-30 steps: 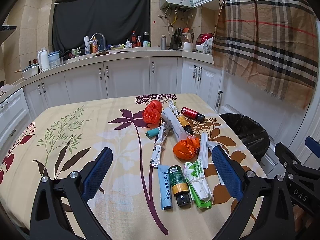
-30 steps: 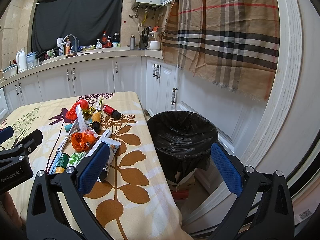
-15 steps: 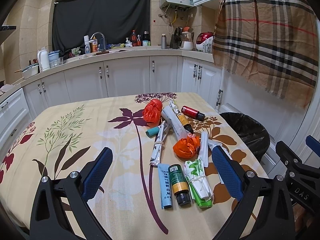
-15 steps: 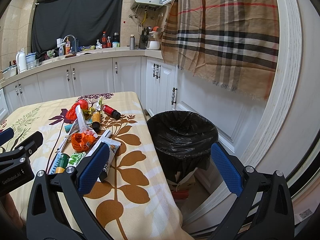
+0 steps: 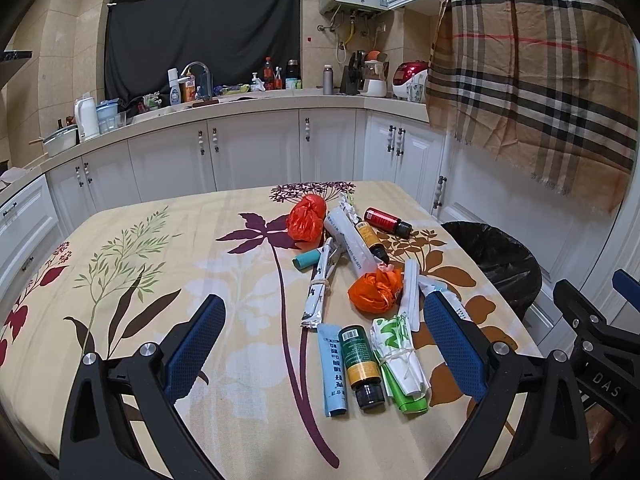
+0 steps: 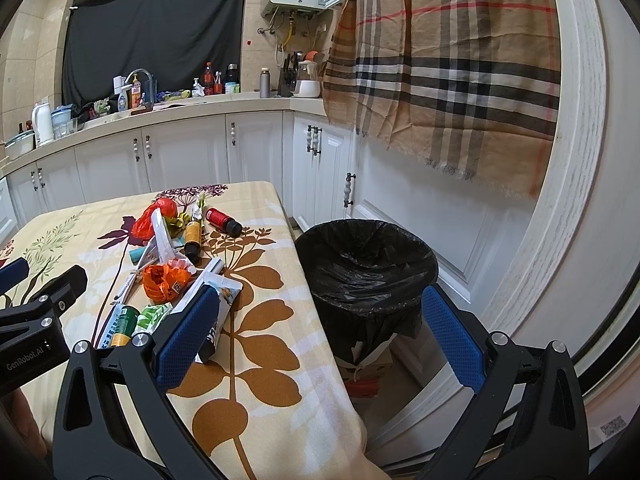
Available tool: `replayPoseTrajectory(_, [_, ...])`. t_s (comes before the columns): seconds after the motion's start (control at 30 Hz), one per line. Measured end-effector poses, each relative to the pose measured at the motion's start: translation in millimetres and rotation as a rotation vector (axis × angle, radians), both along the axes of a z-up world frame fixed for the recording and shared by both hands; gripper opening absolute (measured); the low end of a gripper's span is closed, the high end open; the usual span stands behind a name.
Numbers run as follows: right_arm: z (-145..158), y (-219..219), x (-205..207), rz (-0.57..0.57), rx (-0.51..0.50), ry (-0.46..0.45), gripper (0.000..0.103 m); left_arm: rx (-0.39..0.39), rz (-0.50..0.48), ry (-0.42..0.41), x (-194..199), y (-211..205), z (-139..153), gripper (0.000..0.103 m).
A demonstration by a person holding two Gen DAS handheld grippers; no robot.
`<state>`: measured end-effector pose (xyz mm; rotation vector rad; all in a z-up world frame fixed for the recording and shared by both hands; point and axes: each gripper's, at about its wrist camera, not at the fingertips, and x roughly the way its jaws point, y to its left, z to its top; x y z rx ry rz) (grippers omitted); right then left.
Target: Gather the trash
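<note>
We hold both claws released and empty: the left gripper (image 5: 324,344) hangs over the near end of the litter on the table's floral yellow tablecloth (image 5: 160,264), while the right gripper (image 6: 320,336) faces the round bin lined with a black plastic bag (image 6: 368,264), which stands on the floor just beside the table's edge. Nothing looks collected yet. Nearest our left jaws lie a green-and-yellow labelled bottle with a black cap (image 5: 360,364), a pale blue tube (image 5: 331,368) touching it, and a green-and-white wrapper bundle tied with string (image 5: 400,360); a crumpled orange plastic bag (image 5: 376,290) sits just beyond. We judge the crowding the main risk: closing on the bottle could catch the tube too, or roll the bottle off. The bag may slip from a shallow pinch.
</note>
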<state>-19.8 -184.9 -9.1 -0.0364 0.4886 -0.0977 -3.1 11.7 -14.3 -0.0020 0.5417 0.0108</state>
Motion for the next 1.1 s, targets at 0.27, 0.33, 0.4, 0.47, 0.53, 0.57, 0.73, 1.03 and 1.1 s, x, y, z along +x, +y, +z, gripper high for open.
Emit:
replayPoseTrajectory(0.27, [-13.9,15.3,12.0,0.022,0.007,0.020,0.099,-0.011,0.016,0.051,4.6,9.6,-9.8,0.097])
replayPoseTrajectory(0.33, [-16.4,19.1,15.3,0.035,0.011,0.028,0.099,-0.011,0.022,0.067,6.4,13.5,-12.2,0.097])
replayPoseTrajectory(0.4, [-18.4,22.8,18.6,0.048,0.012,0.036,0.099,-0.012,0.023,0.088,7.9,17.5,-15.8,0.097])
replayPoseTrajectory(0.47, [-20.2,26.1,21.5,0.060,0.014,0.045,0.098,-0.010,0.027,0.102,9.4,22.6,-19.0,0.097])
replayPoseTrajectory(0.53, [-23.8,33.0,25.9,0.079,0.017,0.055,0.098,-0.011,0.031,0.112,10.3,26.1,-21.4,0.096])
replayPoseTrajectory(0.57, [-25.0,34.9,27.3,0.085,0.016,0.060,0.097,-0.012,0.034,0.117,11.7,28.6,-22.5,0.096])
replayPoseTrajectory(0.73, [-32.7,47.1,39.1,0.122,0.009,0.097,0.087,-0.017,0.037,0.140,14.1,36.0,-27.6,0.096])
replayPoseTrajectory(1.03, [-49.5,63.2,59.6,0.167,0.005,0.179,0.071,-0.027,0.030,0.155,18.2,40.4,-33.2,0.094])
replayPoseTrajectory(1.1, [-54.7,64.4,63.8,0.175,0.004,0.208,0.059,-0.030,0.024,0.162,18.9,40.8,-34.8,0.090])
